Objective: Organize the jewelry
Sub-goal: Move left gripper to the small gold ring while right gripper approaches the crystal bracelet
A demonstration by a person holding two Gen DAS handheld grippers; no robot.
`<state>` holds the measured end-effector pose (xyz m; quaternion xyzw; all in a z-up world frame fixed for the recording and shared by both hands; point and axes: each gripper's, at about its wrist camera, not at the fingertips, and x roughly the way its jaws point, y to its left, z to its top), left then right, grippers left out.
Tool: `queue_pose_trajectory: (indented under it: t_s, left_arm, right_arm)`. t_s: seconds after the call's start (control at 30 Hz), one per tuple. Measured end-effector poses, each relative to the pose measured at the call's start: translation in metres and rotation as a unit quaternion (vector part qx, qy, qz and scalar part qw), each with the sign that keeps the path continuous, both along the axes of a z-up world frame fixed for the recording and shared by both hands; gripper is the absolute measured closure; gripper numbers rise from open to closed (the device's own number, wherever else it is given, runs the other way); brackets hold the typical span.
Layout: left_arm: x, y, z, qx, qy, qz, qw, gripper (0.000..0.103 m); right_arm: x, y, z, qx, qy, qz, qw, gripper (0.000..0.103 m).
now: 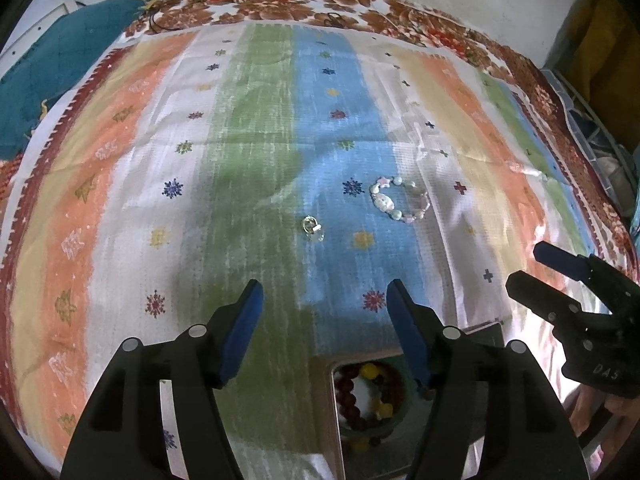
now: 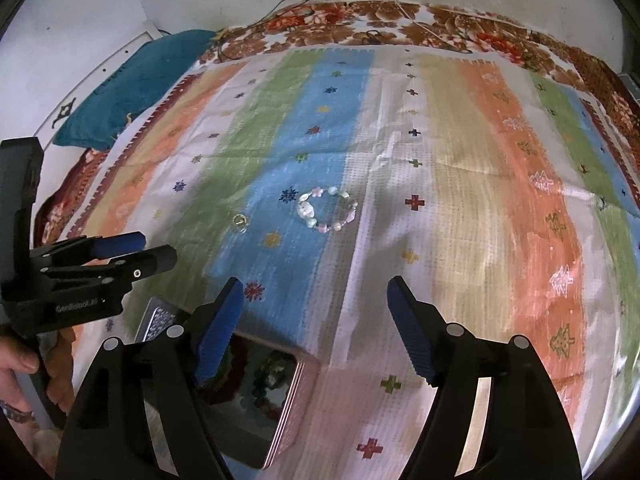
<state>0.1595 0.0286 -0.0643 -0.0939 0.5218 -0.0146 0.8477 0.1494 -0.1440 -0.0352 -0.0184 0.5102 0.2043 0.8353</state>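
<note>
1. Across the bed, a striped cloth [image 1: 248,128] spread flat, flowered blanket [image 1: 400,8] showing past its far edge at 12 o'clock, teal cushion [image 1: 60,60] at 10 o'clock.
2. At 6 o'clock in both views, right under the tools, an open box [image 2: 296,396] already holding beaded bracelets, dark red and yellow among them.
3. Left tool [image 1: 324,312] and right tool [image 2: 312,304] both spread wide, nothing between the blue pads, each tilted steeply down toward the cloth.
4. On the blue stripe, a pale beaded bracelet [image 1: 401,199] lying loose at about 1 o'clock from the left tool.
5. Just beside it at its 8 o'clock, apart, a small clear ring [image 1: 312,229].
6. Step in hand, as judged: reaching for the two loose pieces, sorting partly done.
7. Next move: lowering over one piece, pinching lightly without snagging cloth, then carrying back to the box.
</note>
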Motion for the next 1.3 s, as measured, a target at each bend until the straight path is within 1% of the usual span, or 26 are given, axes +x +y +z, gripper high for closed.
queue_pose_trajectory:
  t_s: [0.3,0.57,0.77,0.9,1.0,1.3]
  left_arm:
    - [0.016,0.003,-0.011,0.003,0.01,-0.002,0.9999,0.039]
    - [0.027,0.003,-0.018,0.023,0.014,-0.003,0.9996,0.039]
    - [0.037,0.002,-0.027,0.041,0.018,-0.007,0.999,0.039]
    - [0.043,0.005,-0.031,0.039,0.019,-0.008,0.999,0.039]
    - [0.046,0.005,-0.033,0.024,0.02,-0.013,0.9994,0.039]
    - [0.061,-0.002,-0.044,0.03,0.03,-0.029,0.9987,0.039]
  right_arm:
    - [0.015,0.004,-0.006,-0.006,0.0,0.0,1.0,0.029]
    - [0.032,0.005,-0.017,-0.005,0.011,-0.01,1.0,0.029]
    - [0.04,0.003,-0.019,-0.004,0.008,-0.024,1.0,0.029]
    - [0.046,0.006,-0.024,-0.012,0.008,-0.024,1.0,0.029]
    - [0.051,0.009,-0.03,-0.02,0.009,-0.023,0.999,0.029]
    - [0.068,0.011,-0.045,-0.03,0.013,-0.031,0.999,0.029]
